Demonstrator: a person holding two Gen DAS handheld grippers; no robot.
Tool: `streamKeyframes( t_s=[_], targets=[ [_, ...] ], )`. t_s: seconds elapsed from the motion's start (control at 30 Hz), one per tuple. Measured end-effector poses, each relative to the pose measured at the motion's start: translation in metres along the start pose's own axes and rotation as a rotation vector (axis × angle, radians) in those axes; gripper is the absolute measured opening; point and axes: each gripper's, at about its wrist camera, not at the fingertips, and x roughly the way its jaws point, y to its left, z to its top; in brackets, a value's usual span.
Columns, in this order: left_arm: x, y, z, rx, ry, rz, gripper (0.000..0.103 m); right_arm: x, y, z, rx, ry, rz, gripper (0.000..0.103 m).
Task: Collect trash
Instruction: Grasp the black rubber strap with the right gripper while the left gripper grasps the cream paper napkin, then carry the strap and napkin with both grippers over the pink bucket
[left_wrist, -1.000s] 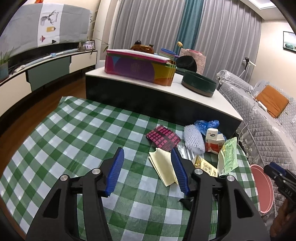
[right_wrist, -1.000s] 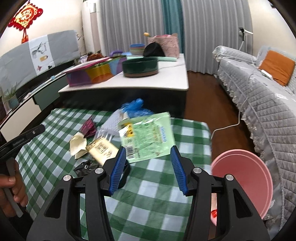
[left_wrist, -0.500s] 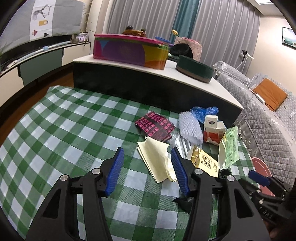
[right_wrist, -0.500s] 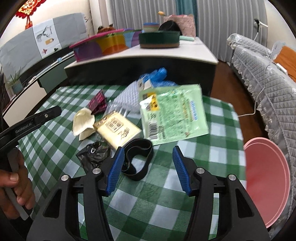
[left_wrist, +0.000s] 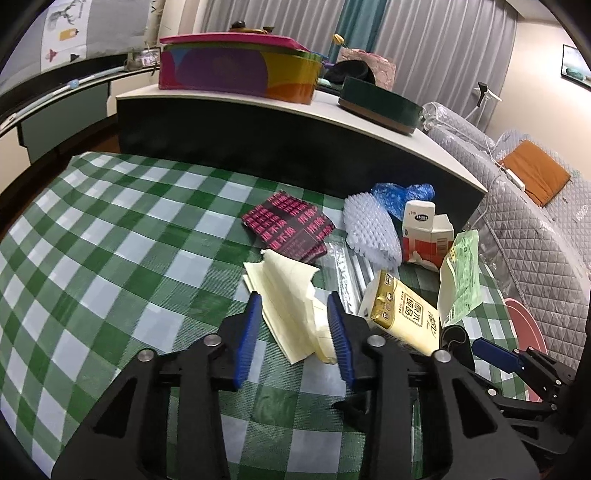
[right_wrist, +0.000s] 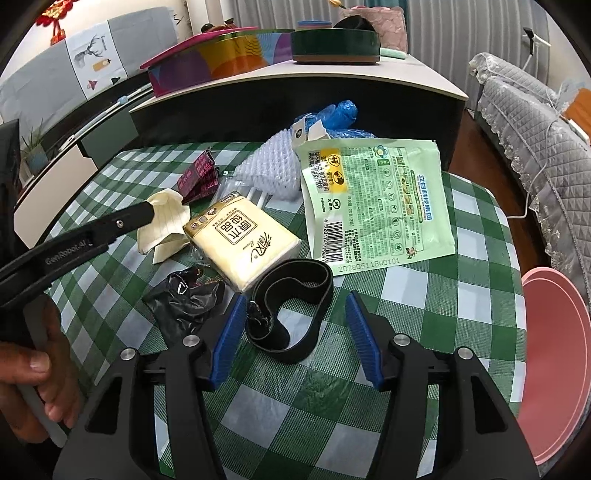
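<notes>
Trash lies on the green checked tablecloth (left_wrist: 110, 258). My left gripper (left_wrist: 295, 332) is low over a folded cream paper (left_wrist: 288, 306), which sits between its closing jaws; the pads do not clearly press on it. My right gripper (right_wrist: 295, 339) stands open around a black band loop (right_wrist: 291, 306) lying flat. Beside the loop are a crumpled black bag (right_wrist: 184, 299), a yellow tissue pack (right_wrist: 243, 243) and a green packet (right_wrist: 373, 203). A dark red wrapper (left_wrist: 288, 225), a white foam net (left_wrist: 373, 232), a red-and-white carton (left_wrist: 424, 232) and blue plastic (left_wrist: 402, 194) lie further back.
A pink basin (right_wrist: 554, 350) sits off the table's right edge. A dark sideboard with a white top (left_wrist: 369, 118) rises right behind the trash, bearing boxes and a green round tin (left_wrist: 376, 105). A quilted grey sofa (left_wrist: 535, 229) stands to the right.
Both grippers sank toward the table. The left one came forward over the cream paper and its jaws narrowed around it. The right one came down around the black band.
</notes>
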Motion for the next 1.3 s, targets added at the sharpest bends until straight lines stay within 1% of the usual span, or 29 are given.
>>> streamKeyframes(
  t_s=[0.17, 0.23, 0.4, 0.47, 0.53, 0.63, 0.8, 0.97, 1.0, 1.07, 1.13, 1.2, 1.23, 1.3],
  targets=[
    [0.007, -0.002, -0.002, 0.001, 0.027, 0.011, 0.026, 0.001, 0.001, 0.000, -0.005, 0.014, 0.023, 0.056],
    [0.007, -0.001, -0.002, -0.007, 0.033, 0.010, 0.020, 0.002, 0.003, -0.001, -0.013, 0.021, 0.028, 0.056],
    [0.008, 0.000, -0.004, -0.006, 0.048, 0.010, 0.009, 0.002, 0.004, -0.002, -0.021, 0.026, 0.025, 0.056],
    [0.007, -0.001, -0.005, 0.002, 0.047, 0.013, 0.007, 0.002, 0.004, -0.002, -0.023, 0.027, 0.024, 0.056],
    [0.006, -0.001, -0.004, 0.001, 0.048, 0.012, 0.003, -0.001, 0.004, -0.001, -0.018, 0.023, 0.028, 0.056],
    [0.004, 0.000, -0.003, 0.002, 0.044, 0.011, 0.002, -0.004, 0.005, 0.000, -0.024, 0.016, 0.031, 0.056],
    [0.002, 0.000, -0.003, 0.004, 0.040, 0.006, 0.002, 0.002, 0.008, -0.004, -0.041, 0.048, 0.018, 0.056],
    [0.001, 0.001, -0.001, 0.002, 0.033, 0.004, 0.002, 0.004, 0.008, -0.006, -0.051, 0.057, 0.000, 0.056],
    [0.001, 0.001, -0.001, 0.002, 0.032, 0.004, 0.002, 0.004, 0.008, -0.006, -0.054, 0.057, -0.002, 0.055],
    [0.001, 0.001, -0.001, 0.004, 0.030, 0.005, 0.002, 0.004, 0.009, -0.007, -0.063, 0.055, -0.005, 0.046],
    [0.000, 0.001, 0.000, 0.006, 0.026, 0.006, 0.002, 0.004, 0.010, -0.007, -0.072, 0.056, -0.002, 0.029],
    [-0.002, 0.000, 0.001, 0.011, 0.020, 0.006, 0.002, 0.001, 0.011, -0.007, -0.083, 0.050, -0.007, 0.020],
    [-0.003, -0.001, 0.002, 0.013, 0.017, 0.006, 0.002, 0.000, 0.011, -0.007, -0.085, 0.045, -0.010, 0.017],
    [-0.006, -0.003, 0.002, 0.020, 0.011, 0.005, 0.002, -0.004, 0.010, -0.007, -0.083, 0.033, -0.015, 0.015]
  ],
)
